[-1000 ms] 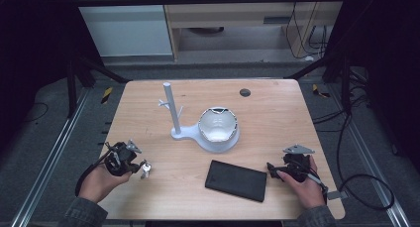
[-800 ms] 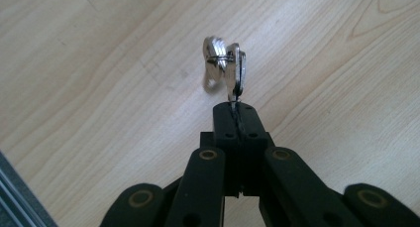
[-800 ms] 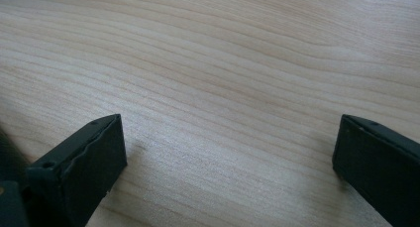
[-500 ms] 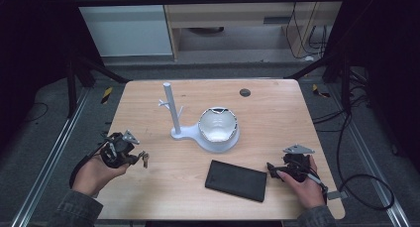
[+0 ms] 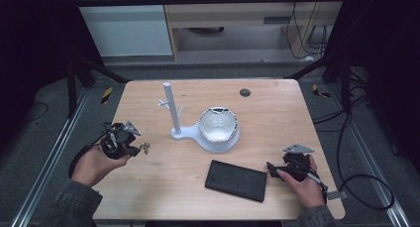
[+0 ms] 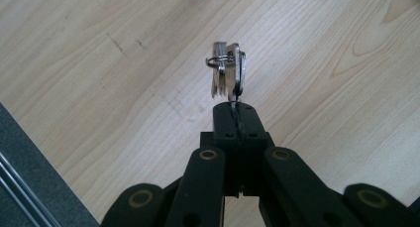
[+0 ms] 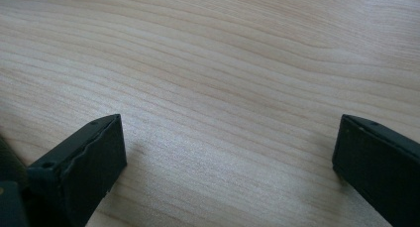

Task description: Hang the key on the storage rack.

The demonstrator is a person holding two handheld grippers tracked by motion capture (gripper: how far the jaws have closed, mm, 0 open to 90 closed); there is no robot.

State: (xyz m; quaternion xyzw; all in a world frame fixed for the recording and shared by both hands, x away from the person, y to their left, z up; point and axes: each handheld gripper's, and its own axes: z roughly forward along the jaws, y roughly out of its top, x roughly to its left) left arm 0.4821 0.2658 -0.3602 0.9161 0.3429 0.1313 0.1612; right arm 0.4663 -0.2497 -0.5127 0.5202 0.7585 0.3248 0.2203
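Left hand-held gripper (image 6: 236,104) jaws clamped on a key bunch (image 6: 227,71), lower left over the tabletop (image 5: 277,113); key detail blurry. Right hand-held gripper (image 7: 228,152) jaws wide apart, empty, tips cropped.

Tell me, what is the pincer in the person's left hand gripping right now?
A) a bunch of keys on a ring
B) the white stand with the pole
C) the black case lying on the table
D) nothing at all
A: in the left gripper view the left gripper has its jaws pressed together on a bunch of keys joined by a metal ring.
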